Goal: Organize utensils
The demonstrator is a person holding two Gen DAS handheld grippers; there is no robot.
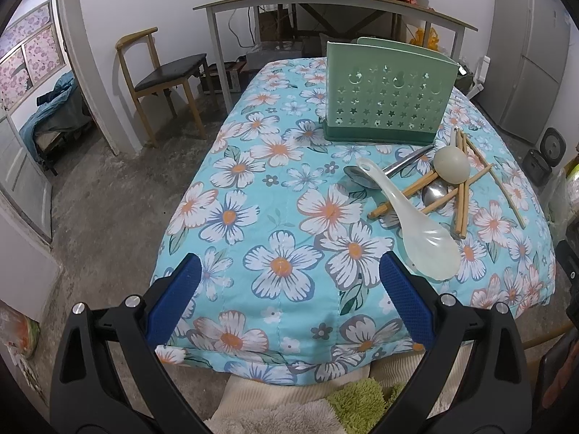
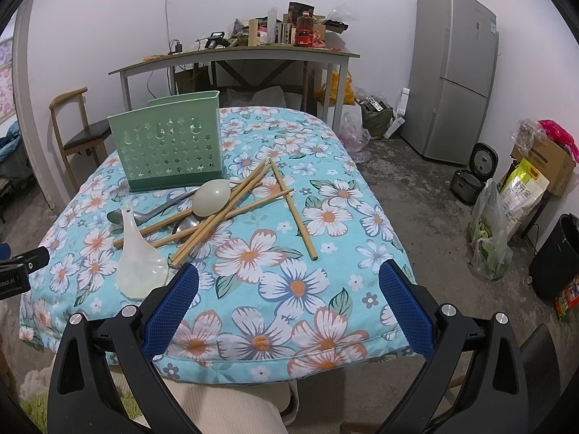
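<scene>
A green perforated utensil holder (image 1: 385, 103) (image 2: 170, 148) stands upright on the floral-covered table (image 1: 275, 217) (image 2: 325, 271). In front of it lies a pile: a large white rice spoon (image 1: 416, 224) (image 2: 139, 256), a second white spoon bowl-down (image 1: 451, 164) (image 2: 211, 198), metal spoons (image 1: 362, 177) (image 2: 144, 215) and several wooden chopsticks (image 1: 461, 195) (image 2: 293, 213). My left gripper (image 1: 289, 285) is open and empty, above the near table edge, left of the pile. My right gripper (image 2: 289, 289) is open and empty, near the front edge, right of the rice spoon.
A wooden chair (image 1: 163, 79) (image 2: 77, 133) stands left of the table. A cluttered grey desk (image 1: 325, 3) (image 2: 235, 58) is behind it. A fridge (image 2: 452, 72), rice cooker (image 2: 474, 177) and bags (image 2: 514, 213) stand on the floor at right.
</scene>
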